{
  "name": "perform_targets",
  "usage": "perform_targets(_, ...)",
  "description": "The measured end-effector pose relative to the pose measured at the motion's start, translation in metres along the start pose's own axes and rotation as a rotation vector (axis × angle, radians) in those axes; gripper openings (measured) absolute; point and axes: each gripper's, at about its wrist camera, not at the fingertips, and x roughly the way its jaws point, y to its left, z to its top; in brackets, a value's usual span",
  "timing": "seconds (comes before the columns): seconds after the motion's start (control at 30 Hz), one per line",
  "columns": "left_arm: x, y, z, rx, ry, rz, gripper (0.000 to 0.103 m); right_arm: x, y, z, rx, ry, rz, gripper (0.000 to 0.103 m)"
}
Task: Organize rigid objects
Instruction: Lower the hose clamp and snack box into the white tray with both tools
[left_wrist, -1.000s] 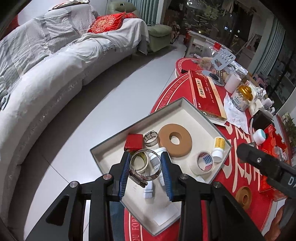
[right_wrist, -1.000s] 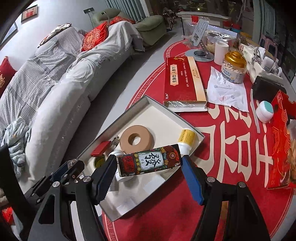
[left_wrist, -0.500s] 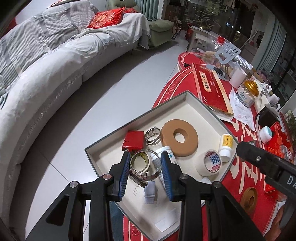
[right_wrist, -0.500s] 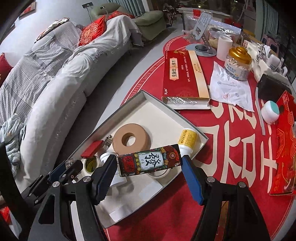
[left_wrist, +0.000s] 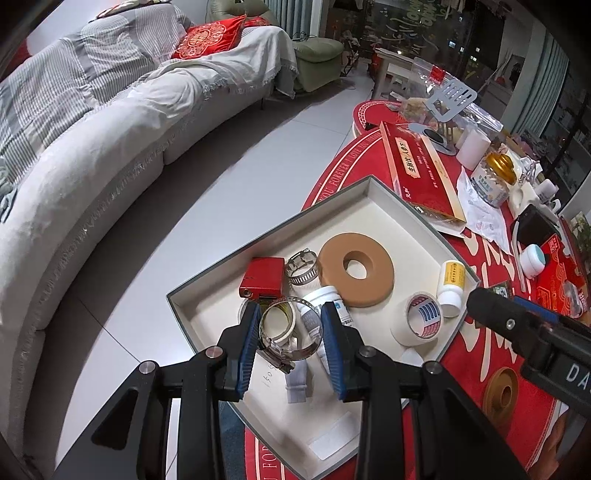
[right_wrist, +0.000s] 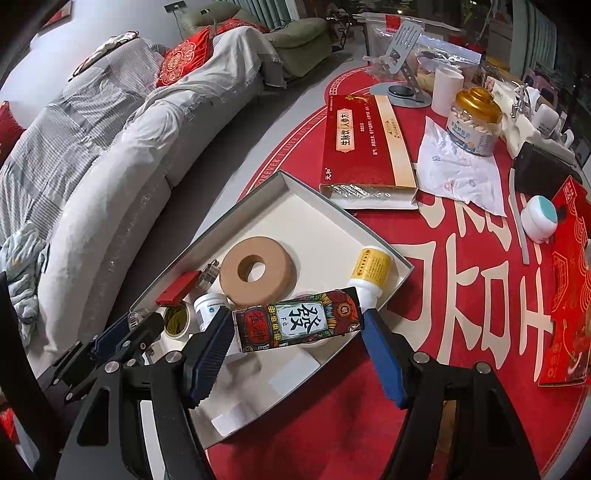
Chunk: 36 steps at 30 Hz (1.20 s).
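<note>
Ahead of the left gripper (left_wrist: 290, 338), the tray (left_wrist: 369, 184) is crowded: a red box (left_wrist: 263, 277), a small metal clamp (left_wrist: 302, 266), a white bottle (left_wrist: 322, 300) and a tan ring (left_wrist: 356, 273) block the middle. Bare tray floor lies beyond the ring toward the far corner, and just below the fingers (left_wrist: 246, 341) near the front edge. Under the right gripper (right_wrist: 297, 326), a tape roll (right_wrist: 176, 320) and a yellow-labelled bottle (right_wrist: 369, 271) flank it; open red tablecloth (right_wrist: 443, 302) spreads to its right.
</note>
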Motion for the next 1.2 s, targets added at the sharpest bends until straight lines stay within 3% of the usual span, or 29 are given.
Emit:
perform_targets(0.6,-0.003,0.008,-0.003,-0.009,-0.002,0.021,0.036,0.001,0.003,-0.004,-0.026,0.002,-0.017,0.072)
perform_targets(1.2,0.014,0.002,0.008,-0.019,0.006,0.065,0.036,0.016,0.008,0.013,-0.048,-0.008,-0.036,0.072)
